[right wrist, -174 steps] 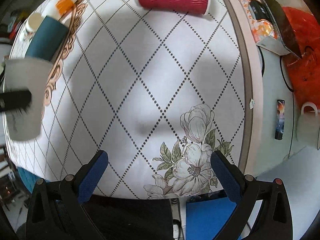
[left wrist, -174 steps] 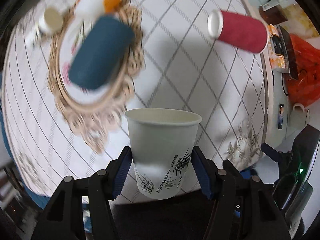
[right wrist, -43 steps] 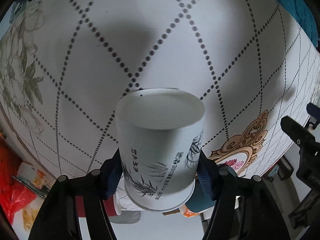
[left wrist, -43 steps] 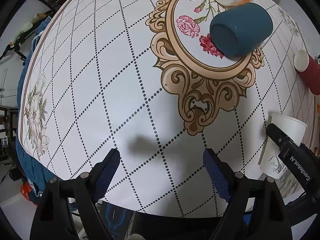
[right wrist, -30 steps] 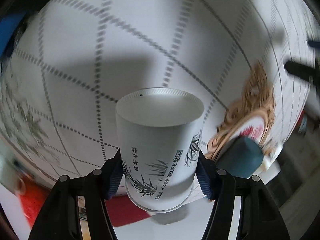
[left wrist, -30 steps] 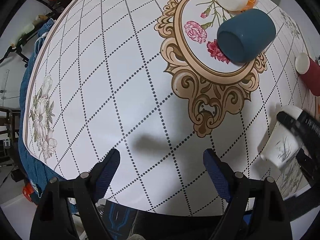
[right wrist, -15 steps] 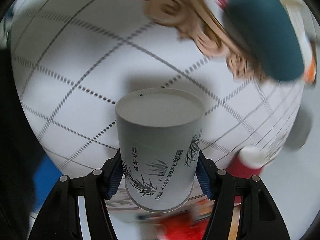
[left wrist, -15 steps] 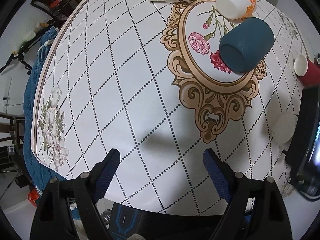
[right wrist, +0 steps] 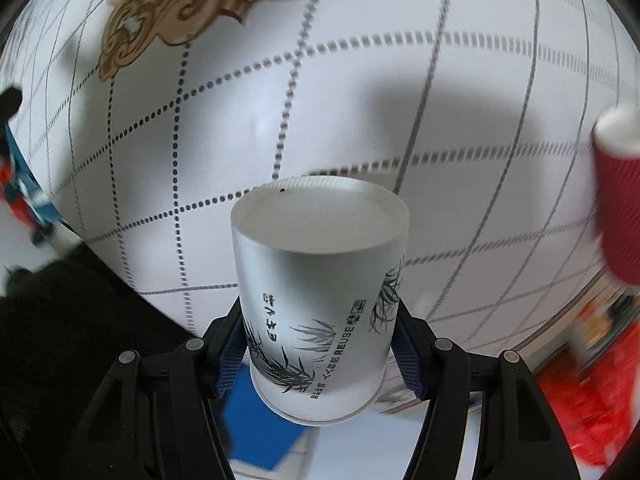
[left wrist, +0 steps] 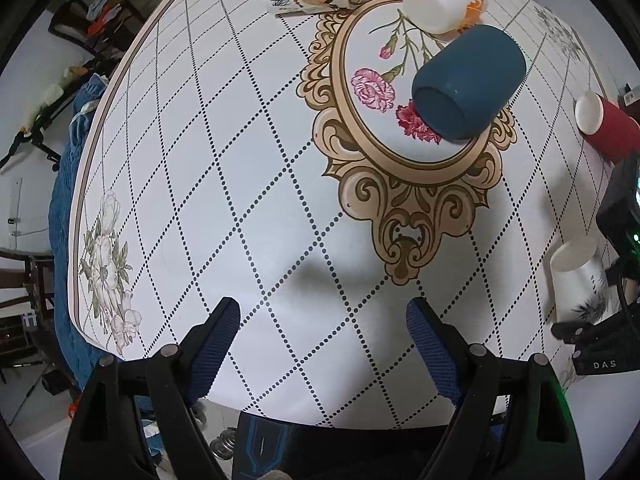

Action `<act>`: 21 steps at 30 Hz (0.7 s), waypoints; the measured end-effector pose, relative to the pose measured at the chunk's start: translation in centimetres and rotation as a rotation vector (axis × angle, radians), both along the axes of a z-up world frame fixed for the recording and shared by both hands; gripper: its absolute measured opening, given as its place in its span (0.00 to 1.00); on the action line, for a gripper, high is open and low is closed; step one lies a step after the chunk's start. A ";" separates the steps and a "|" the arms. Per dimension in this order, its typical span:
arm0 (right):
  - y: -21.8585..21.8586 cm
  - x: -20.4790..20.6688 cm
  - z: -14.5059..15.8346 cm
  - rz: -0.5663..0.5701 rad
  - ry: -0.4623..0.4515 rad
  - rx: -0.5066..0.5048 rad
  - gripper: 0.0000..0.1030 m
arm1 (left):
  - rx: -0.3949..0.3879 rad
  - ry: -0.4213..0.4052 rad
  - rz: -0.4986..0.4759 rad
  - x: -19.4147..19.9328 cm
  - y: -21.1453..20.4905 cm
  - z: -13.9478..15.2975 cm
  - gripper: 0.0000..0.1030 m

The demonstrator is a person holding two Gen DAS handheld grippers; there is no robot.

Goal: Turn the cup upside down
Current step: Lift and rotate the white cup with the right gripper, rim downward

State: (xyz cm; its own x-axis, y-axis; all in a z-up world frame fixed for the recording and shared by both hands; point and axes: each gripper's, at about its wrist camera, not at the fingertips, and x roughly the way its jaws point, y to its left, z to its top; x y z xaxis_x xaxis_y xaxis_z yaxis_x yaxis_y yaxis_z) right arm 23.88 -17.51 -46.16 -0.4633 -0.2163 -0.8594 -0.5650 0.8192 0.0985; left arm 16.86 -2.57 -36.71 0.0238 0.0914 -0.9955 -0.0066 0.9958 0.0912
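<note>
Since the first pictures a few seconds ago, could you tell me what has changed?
The white paper cup passed from the left gripper, now open, to the right gripper, which turned it closed-bottom forward. The blue cup and red cup lie as before.

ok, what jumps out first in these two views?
The white paper cup fills the right wrist view, clamped between the pads of the right hand-held gripper, its closed base toward the camera. In the left wrist view, a dark blue cup lies on its side on the ornate medallion; the left hand-held gripper is open and holds nothing.
</note>
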 end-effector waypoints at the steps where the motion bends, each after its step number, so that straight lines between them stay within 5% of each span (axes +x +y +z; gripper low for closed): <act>1: -0.4 0.0 -0.2 -0.035 0.017 0.003 0.65 | 0.000 0.000 -0.002 0.0 0.0 0.0 0.82; 13: -4.5 0.8 -1.8 -0.344 0.116 -0.009 0.69 | 0.002 0.003 -0.013 -0.2 -0.4 -0.1 0.82; 15: -6.1 -0.6 -2.1 -0.349 0.109 -0.019 0.81 | 0.002 0.002 -0.013 -0.3 -0.6 0.0 0.82; 21: -4.0 -0.8 0.0 -0.308 0.041 -0.008 0.81 | 0.001 0.005 -0.009 -0.4 -0.7 0.0 0.82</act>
